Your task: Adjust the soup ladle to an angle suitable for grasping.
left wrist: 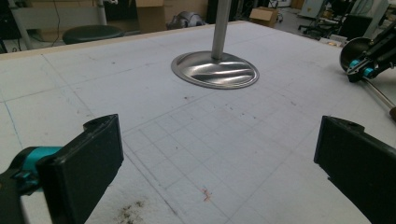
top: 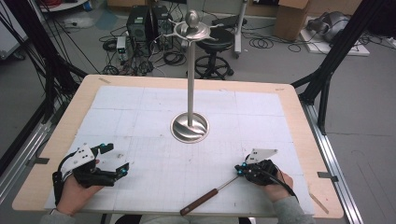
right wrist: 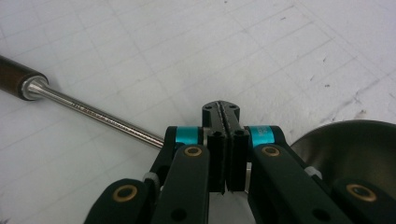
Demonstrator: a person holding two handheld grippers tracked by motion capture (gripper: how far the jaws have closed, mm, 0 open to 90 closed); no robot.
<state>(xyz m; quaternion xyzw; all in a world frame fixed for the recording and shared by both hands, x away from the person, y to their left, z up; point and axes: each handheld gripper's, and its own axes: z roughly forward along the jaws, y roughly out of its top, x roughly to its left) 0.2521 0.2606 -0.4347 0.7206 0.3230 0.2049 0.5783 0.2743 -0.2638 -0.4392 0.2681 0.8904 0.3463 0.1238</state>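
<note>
A ladle lies low over the white mat, its brown wooden handle [top: 198,203] pointing toward the front edge. Its thin steel shaft [right wrist: 98,114] runs in under my right gripper [right wrist: 221,111], and its dark metal bowl [right wrist: 348,147] sits just past the jaws. My right gripper [top: 240,170] is shut, apparently pinching the shaft close to the bowl. In the left gripper view, that gripper and the ladle bowl [left wrist: 353,50] appear at the far right. My left gripper [top: 116,159] rests at the front left with nothing between its wide-apart jaws [left wrist: 219,158].
A tall steel stand rises from a round base [top: 189,127] at the mat's middle, with hooked arms around a knob at its top [top: 192,25]. The same base [left wrist: 215,70] lies ahead of the left gripper. Beyond the wooden table edge [top: 187,81] are stools, boxes and cables.
</note>
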